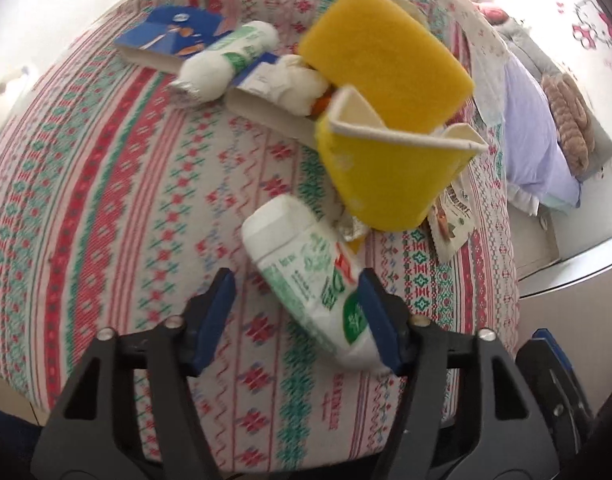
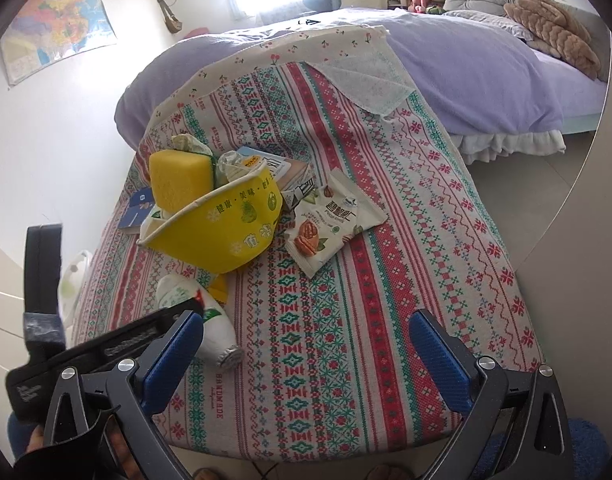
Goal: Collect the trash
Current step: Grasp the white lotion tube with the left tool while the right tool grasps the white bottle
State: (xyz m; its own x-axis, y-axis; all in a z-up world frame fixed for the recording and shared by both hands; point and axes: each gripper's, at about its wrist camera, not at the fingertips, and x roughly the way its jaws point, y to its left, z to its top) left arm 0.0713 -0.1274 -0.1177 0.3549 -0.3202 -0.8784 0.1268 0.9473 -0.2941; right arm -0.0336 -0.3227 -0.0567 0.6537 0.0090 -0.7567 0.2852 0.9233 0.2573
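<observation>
the white tube (image 1: 311, 280) lies on the patterned cloth (image 1: 106, 200) just in front of the squashed yellow bowl (image 1: 379, 172). the left gripper (image 1: 300, 312) has it between its blue fingers, one finger touching, not yet squeezing. the right gripper (image 2: 306, 344), near the bowl, is wide apart and holds nothing.

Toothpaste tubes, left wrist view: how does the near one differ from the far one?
The near toothpaste tube lies between the left gripper fingers; the far toothpaste tube lies untouched, resting against blue cartons. Near one shows its flat white cap toward the camera; far one shows its crimped end. Both are white with green print.
</observation>
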